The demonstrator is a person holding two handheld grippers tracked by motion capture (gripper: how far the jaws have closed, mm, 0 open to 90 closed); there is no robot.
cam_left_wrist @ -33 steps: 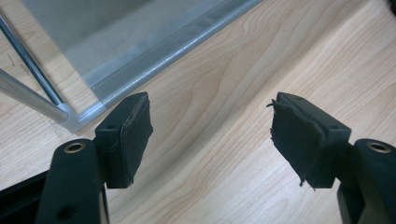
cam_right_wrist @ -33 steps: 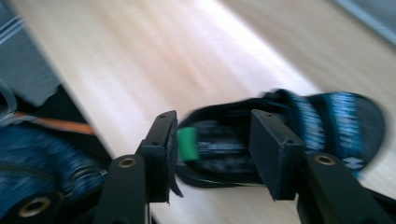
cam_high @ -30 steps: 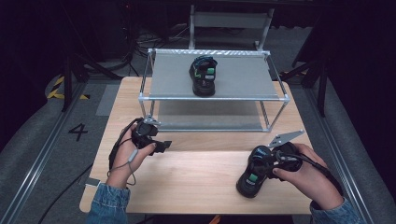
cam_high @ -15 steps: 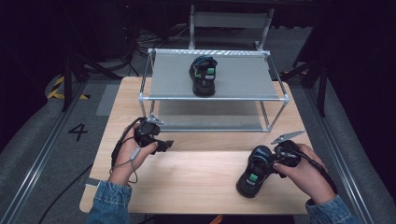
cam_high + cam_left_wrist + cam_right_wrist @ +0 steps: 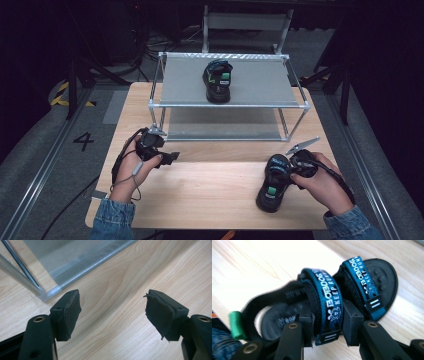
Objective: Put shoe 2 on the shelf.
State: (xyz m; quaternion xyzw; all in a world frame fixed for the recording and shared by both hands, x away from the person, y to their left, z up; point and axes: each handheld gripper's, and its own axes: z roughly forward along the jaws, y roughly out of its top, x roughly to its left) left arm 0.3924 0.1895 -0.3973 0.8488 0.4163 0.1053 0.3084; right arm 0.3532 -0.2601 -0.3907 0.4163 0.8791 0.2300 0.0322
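Left tongs [image 5: 171, 158] slightly nearer, wide over wooden table [image 5: 210, 185]; right tongs [image 5: 325, 322] still clamping sandal [image 5: 324, 307] strap.

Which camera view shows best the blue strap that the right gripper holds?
The right gripper view: the blue strap is close, its white lettering readable, pinched between the right gripper jaws. The high view shows the sandal small, its straps barely distinguishable. The left gripper view looks at the wooden table.

Rolled blue denim cuffs [image 5: 114, 216] covered both wrists; the black two-jaw grippers [image 5: 112, 312] carried frayed pads [image 5: 157, 313], brass-ringed screw holes [image 5: 39, 319] and trailing cables [image 5: 131, 176].
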